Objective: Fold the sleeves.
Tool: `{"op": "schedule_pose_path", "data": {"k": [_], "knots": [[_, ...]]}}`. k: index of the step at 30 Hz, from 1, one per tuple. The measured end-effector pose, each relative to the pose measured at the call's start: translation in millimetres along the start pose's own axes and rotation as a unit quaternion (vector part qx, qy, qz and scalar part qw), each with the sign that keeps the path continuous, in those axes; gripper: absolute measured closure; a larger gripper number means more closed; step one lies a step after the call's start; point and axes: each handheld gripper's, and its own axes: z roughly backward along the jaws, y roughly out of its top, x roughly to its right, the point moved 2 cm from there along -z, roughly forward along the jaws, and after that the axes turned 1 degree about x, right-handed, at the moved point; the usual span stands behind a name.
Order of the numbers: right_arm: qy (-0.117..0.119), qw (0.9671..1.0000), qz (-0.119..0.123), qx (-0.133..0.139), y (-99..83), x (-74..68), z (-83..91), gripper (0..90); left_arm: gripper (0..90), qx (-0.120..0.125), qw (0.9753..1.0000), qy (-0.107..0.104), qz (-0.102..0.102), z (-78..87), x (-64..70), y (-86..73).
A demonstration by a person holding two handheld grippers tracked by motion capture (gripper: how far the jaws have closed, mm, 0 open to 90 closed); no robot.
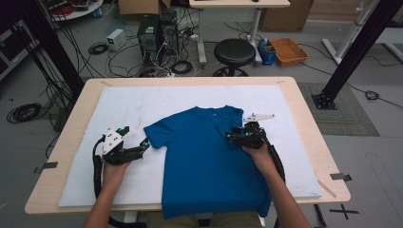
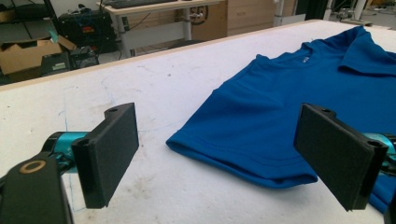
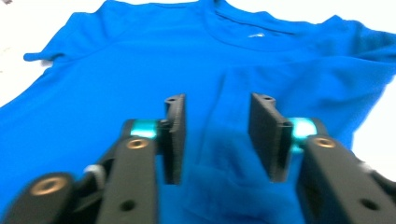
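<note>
On the white tabletop (image 1: 85, 156) | blue T-shirt (image 1: 204, 156) lies flat, hem hanging over the near edge | left tongs (image 1: 145, 144) spread wide at the sleeve hem (image 2: 243, 163) | right tongs (image 1: 230, 137) parted over folded-in right side | cloth likely light, limp, slippery: pinch hems or seams.

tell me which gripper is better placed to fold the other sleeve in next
Left. The left gripper sits open right at the flat left sleeve, its hem between the jaws. The right gripper hovers open over the shirt's right side, where that sleeve already looks folded in.
</note>
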Motion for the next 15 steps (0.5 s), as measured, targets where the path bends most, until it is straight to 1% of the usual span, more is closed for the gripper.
{"op": "schedule_pose_path", "data": {"k": [1, 2, 3, 4, 5, 6, 7, 8, 9, 10, 11, 12, 14, 15], "knots": [[-0.015, 0.9999, 0.000, 0.005, 0.2, 2.3, 3.3, 51.4, 14.0, -0.001, 1.0000, -0.001, 0.001, 0.1, -0.1, 0.0], [-0.029, 0.9995, 0.000, 0.012, 0.7, 5.6, 7.9, 51.4, 14.0, 0.000, 1.0000, -0.001, 0.002, 0.2, -0.1, 0.0], [-0.041, 0.9990, 0.000, 0.017, 1.0, 9.0, 13.5, 51.4, 14.0, 0.000, 1.0000, -0.001, 0.003, 0.1, -0.3, 0.0], [-0.058, 0.9981, 0.002, 0.020, 0.8, 12.8, 19.5, 50.6, 14.0, 0.000, 1.0000, -0.002, 0.003, 0.2, -0.8, 0.0], [-0.074, 0.9969, 0.005, 0.024, 0.1, 17.2, 25.2, 47.7, 14.0, 0.000, 1.0000, -0.001, 0.006, 0.2, -1.1, 0.0], [-0.099, 0.9943, 0.001, 0.038, -2.5, 27.0, 36.9, 38.8, 14.0, 0.001, 1.0000, -0.001, 0.008, 0.1, -1.3, -0.1], [-0.099, 0.9943, 0.001, 0.038, -2.5, 27.0, 36.9, 38.8, 14.0, -0.001, 1.0000, -0.002, 0.009, 0.3, -1.9, -0.1], [-0.111, 0.9926, -0.003, 0.049, -3.5, 32.4, 43.2, 35.4, 14.0, -0.001, 0.9999, -0.003, 0.011, 0.2, -2.2, 0.0], [-0.135, 0.9879, -0.002, 0.075, -4.6, 42.7, 56.5, 25.2, 14.0, -0.001, 0.9999, -0.002, 0.012, 0.4, -2.7, -0.1], [-0.135, 0.9879, -0.002, 0.075, -4.6, 42.7, 56.5, 25.2, 14.0, -0.001, 0.9999, -0.002, 0.012, 0.6, -3.0, -0.1], [-0.152, 0.9844, -0.005, 0.088, -4.8, 46.8, 63.2, 21.3, 14.0, 0.000, 0.9999, -0.003, 0.015, 0.6, -3.0, -0.1], [-0.162, 0.9820, -0.004, 0.098, -5.4, 50.5, 69.6, 20.4, 14.0, 0.001, 0.9998, -0.004, 0.017, 0.6, -3.2, -0.1], [-0.180, 0.9777, 0.005, 0.108, -8.2, 56.7, 82.5, 20.4, 14.0, 0.002, 0.9998, -0.006, 0.016, 0.9, -3.9, -0.2], [-0.184, 0.9766, 0.008, 0.110, -9.8, 58.6, 86.3, 20.4, 14.0, 0.003, 0.9998, -0.006, 0.017, 1.0, -3.9, -0.2]]}}
